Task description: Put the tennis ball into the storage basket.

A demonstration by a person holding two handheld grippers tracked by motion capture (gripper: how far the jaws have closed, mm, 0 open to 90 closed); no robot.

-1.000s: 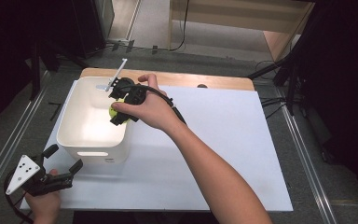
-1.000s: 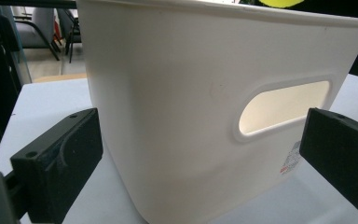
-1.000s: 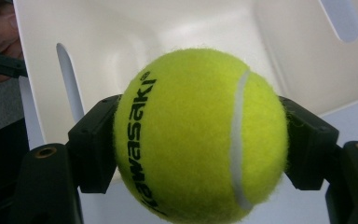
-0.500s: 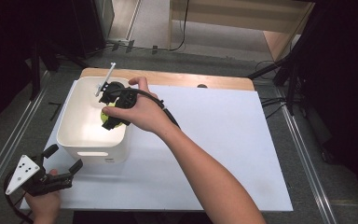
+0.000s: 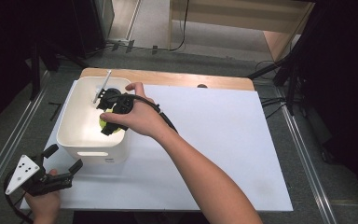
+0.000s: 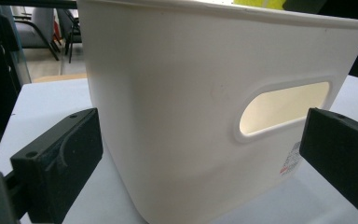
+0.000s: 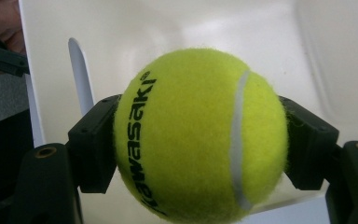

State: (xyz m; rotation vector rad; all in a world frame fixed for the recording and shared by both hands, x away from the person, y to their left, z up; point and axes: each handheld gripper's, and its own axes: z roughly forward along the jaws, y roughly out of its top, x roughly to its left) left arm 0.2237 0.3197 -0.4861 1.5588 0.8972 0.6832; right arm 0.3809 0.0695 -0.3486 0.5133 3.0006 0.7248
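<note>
One tennis ball (image 7: 200,135), yellow-green w/ black lettering, is sitting clamped between the right gripper's (image 5: 112,116) two jaws, hanging inside the one white bin (image 5: 81,135) near its right wall. A person's hand (image 5: 137,116) is gripping that tool over the bin's rim. One left gripper (image 5: 51,175), jaws apart w/ nothing between, is resting just in front of the bin on one white table sheet (image 5: 223,140), facing the bin's handle slot (image 6: 284,109).

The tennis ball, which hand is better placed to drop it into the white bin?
Right. The right tongs are shut on the ball and hang over the inside of the bin. The left tongs stand open outside the bin's near wall, holding nothing.
</note>
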